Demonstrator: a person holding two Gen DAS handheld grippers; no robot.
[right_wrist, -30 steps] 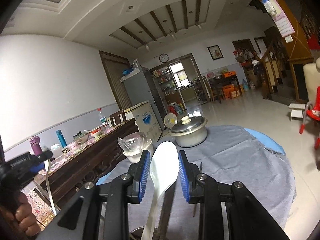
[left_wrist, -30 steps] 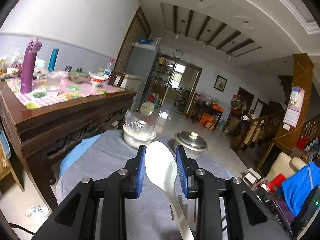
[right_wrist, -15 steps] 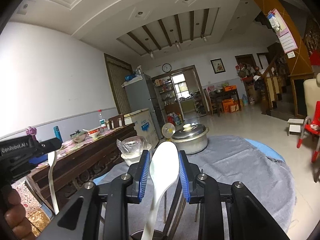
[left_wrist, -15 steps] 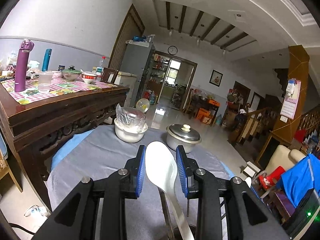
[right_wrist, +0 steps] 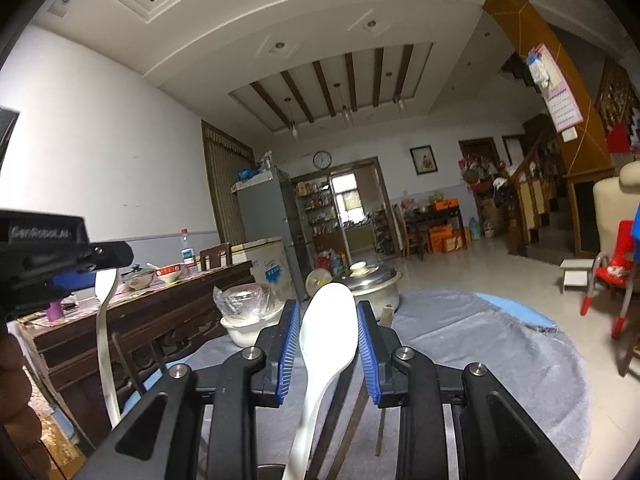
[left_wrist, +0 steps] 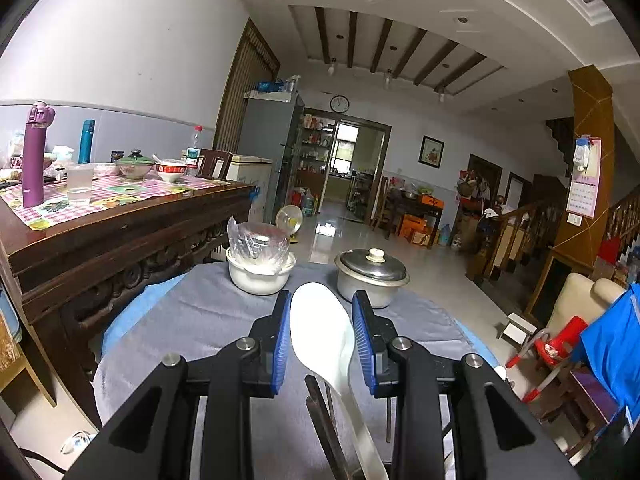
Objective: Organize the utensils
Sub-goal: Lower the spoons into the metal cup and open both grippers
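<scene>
My left gripper (left_wrist: 322, 340) is shut on a white plastic spoon (left_wrist: 320, 332), bowl end up between the blue pads, handle running down toward the bottom edge. Dark chopsticks (left_wrist: 324, 420) stand beside the handle below. My right gripper (right_wrist: 328, 340) is shut on a second white spoon (right_wrist: 329, 332), also bowl up. Dark chopsticks (right_wrist: 340, 404) rise beside its handle from a container rim (right_wrist: 272, 470) at the bottom edge. The left gripper (right_wrist: 48, 248) with its spoon (right_wrist: 105, 328) shows at the left of the right wrist view.
A round table with grey cloth (left_wrist: 200, 328) carries a white bowl covered in plastic (left_wrist: 258, 268) and a lidded metal pot (left_wrist: 370, 276). A dark wooden sideboard (left_wrist: 120, 236) with bottles and dishes stands to the left. Red chair (right_wrist: 612, 280) at right.
Both grippers have risen and tilted, keeping their spoons. The left gripper has come closer in the right wrist view. Chopsticks have come into view below both grippers.
</scene>
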